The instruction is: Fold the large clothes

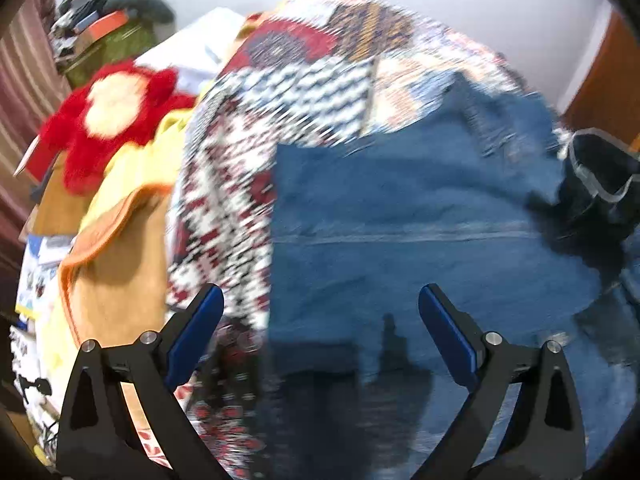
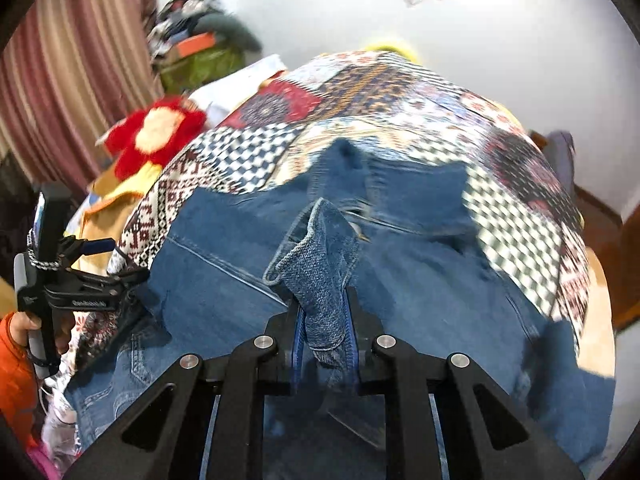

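Observation:
Blue denim jeans (image 1: 420,220) lie spread on a patchwork bedspread (image 1: 320,80). In the left wrist view my left gripper (image 1: 320,292) hovers over the jeans with its blue pads wide apart and nothing between them, so it is open. In the right wrist view my right gripper (image 2: 324,300) is shut on a bunched fold of the jeans (image 2: 320,264), which sticks up between its fingers. The rest of the denim (image 2: 420,280) hangs from that fold across the bedspread (image 2: 380,92). The left gripper (image 2: 108,260) shows at the left edge, held by a hand with an orange sleeve (image 2: 12,380).
A red plush toy (image 2: 160,136) and yellow and tan cloths (image 1: 120,208) lie left of the bedspread. A pile with an orange box on a green bag (image 2: 200,52) stands by the striped curtain (image 2: 80,72). A white wall is behind. Both views are motion-blurred.

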Action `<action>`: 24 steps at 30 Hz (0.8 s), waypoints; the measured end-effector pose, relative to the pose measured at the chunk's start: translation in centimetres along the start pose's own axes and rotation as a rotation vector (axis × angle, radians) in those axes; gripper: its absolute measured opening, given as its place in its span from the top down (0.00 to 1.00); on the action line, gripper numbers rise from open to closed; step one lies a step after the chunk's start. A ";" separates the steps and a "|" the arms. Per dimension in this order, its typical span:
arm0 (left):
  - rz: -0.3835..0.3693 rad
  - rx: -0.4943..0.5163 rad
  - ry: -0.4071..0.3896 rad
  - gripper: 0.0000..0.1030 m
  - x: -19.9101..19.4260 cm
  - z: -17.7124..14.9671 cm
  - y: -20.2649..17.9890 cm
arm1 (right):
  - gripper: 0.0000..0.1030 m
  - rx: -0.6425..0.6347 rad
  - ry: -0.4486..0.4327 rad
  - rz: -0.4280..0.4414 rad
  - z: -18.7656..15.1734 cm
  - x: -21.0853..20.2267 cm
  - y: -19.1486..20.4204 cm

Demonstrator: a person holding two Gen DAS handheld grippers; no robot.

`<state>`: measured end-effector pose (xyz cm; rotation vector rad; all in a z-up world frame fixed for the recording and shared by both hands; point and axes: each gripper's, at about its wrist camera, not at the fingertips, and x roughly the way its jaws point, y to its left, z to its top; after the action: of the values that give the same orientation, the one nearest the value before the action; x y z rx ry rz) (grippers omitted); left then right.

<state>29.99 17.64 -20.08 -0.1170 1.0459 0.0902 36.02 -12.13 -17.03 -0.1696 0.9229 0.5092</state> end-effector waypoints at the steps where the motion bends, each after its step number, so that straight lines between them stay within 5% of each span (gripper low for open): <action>1: -0.019 0.008 -0.005 0.04 -0.4 0.2 -1.1 | 0.86 0.016 -0.003 0.001 -0.3 -0.4 -0.7; 10: -0.123 0.124 0.069 0.04 2.1 -0.2 -9.9 | 0.86 0.108 0.027 0.009 -5.2 -1.8 -5.6; 14: -0.129 0.167 0.141 0.04 4.6 -1.1 -12.2 | 0.86 0.135 0.049 -0.066 -7.1 -1.2 -7.3; 18: -0.135 0.155 0.138 0.03 5.1 -1.7 -12.3 | 0.86 0.138 0.064 -0.163 -8.3 -2.1 -9.6; 24: -0.145 0.144 0.142 0.04 4.6 -1.9 -12.0 | 0.86 0.129 0.043 -0.133 -7.1 -4.5 -9.9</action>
<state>32.22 5.55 -24.39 -0.0690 1.1792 -0.1264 33.54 -24.80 -18.43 -0.1239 0.9767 0.3230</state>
